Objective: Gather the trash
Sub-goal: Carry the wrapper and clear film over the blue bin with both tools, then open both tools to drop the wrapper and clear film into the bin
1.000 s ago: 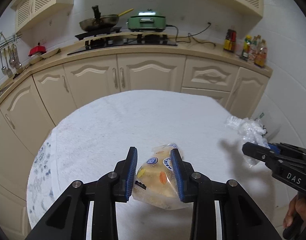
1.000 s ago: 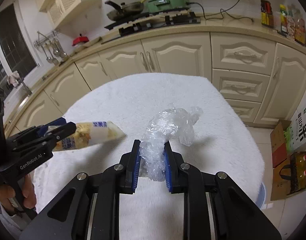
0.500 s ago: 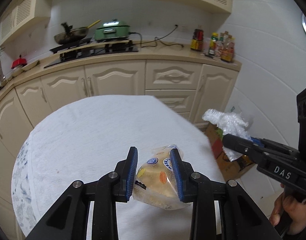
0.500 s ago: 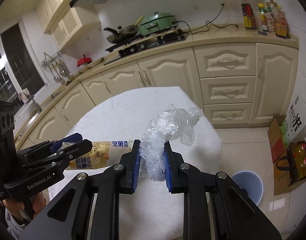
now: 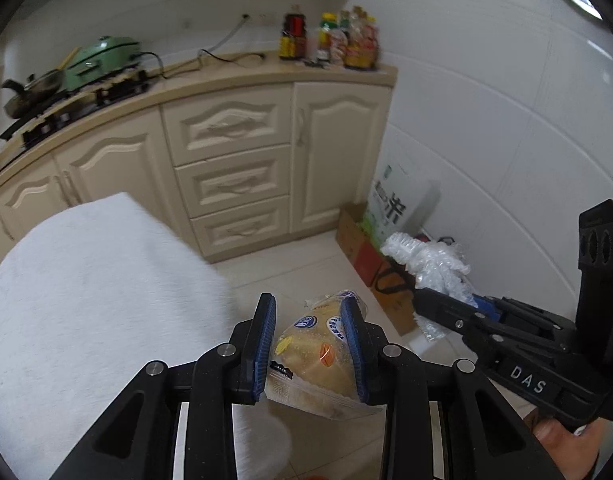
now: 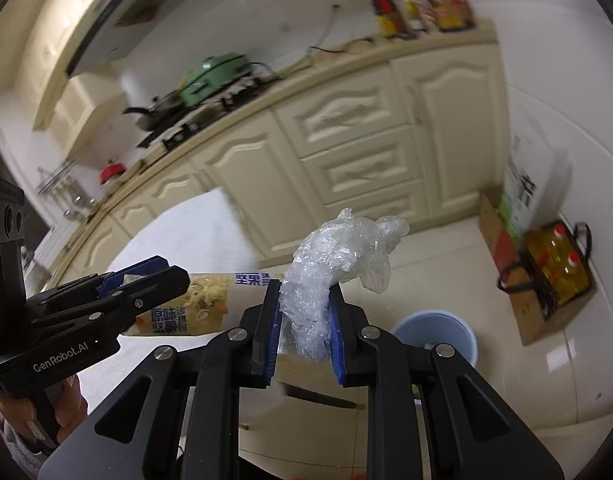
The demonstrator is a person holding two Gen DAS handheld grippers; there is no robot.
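The blue bin (image 6: 438, 336) on the floor was partly hidden behind the right gripper (image 6: 304, 330), the snack packet (image 6: 210, 304) lay half covered by the left gripper's fingers (image 6: 146, 284), and the bottles (image 6: 422, 2) on the counter (image 6: 346, 60) were too blurred to read

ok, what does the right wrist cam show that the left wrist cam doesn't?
Right wrist only: a blue bin on the floor below the gripper, and a red pot lid on the counter.

Left wrist only: nothing major, just the front of the snack packet with its round stickers.

Both: the left gripper shut on the snack packet, the right gripper shut on crumpled clear plastic, the white table, the green cooker, the cardboard box.
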